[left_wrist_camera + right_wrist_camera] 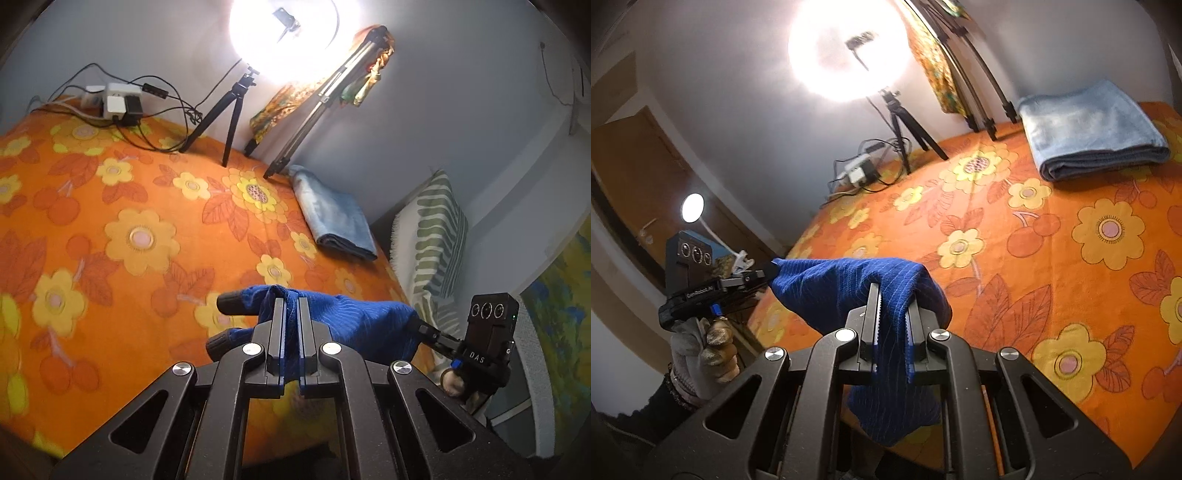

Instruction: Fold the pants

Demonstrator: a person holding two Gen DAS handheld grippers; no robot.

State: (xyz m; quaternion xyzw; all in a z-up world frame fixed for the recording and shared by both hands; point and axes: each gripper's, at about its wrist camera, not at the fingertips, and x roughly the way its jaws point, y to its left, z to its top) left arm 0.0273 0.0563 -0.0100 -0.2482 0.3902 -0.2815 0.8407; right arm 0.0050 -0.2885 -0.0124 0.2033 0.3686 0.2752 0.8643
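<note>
pants: the blue pants (857, 291) are hanging above the bed's (122, 206) near edge, stretched crosswise between both claws
left claw (291, 306): is pinching one end
right claw (892, 295): is clamping the other end, cloth drooping below
next: both are equally placed to be lowering it onto the bed

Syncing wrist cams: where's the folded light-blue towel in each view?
Left wrist: folded light-blue towel right of centre, on the bed's far edge.
Right wrist: folded light-blue towel upper right, on the bed.
Shared landmark: ring light at top.
</note>
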